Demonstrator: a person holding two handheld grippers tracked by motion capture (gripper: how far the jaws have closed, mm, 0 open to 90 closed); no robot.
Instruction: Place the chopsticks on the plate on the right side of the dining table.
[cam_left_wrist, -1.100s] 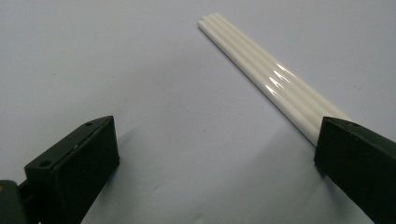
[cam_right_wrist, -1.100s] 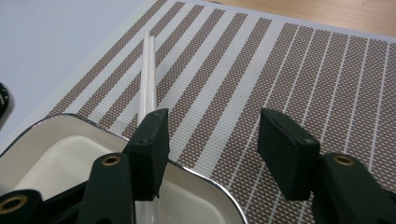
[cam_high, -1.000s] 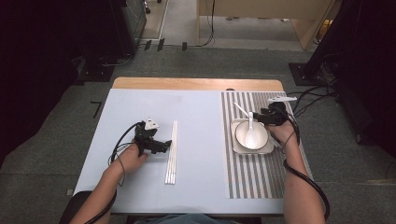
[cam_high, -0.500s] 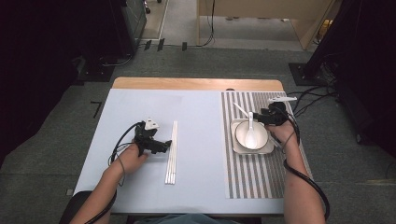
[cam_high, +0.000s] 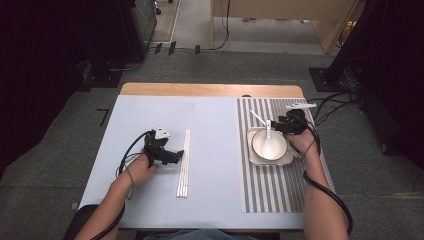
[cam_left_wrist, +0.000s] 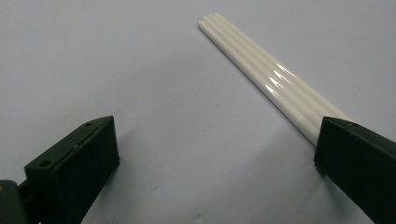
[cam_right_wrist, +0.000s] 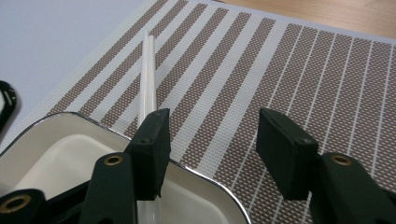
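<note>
Chopsticks (cam_high: 183, 162) lie just beside the left gripper (cam_high: 172, 156), jaws spread, forearm angled in. Right gripper (cam_high: 279, 125), jaws apart and empty, hovers over the bowl (cam_high: 269, 144) on the striped mat (cam_high: 280, 190); grey floor surrounds the table (cam_high: 150, 200)

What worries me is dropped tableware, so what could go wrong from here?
1. The right gripper is open with nothing between its jaws. The white stick leans on the tray rim outside one jaw, so closing may miss it or knock it off.
2. The left gripper reaches only the near edge of the chopsticks, so closing could scatter them.
</note>
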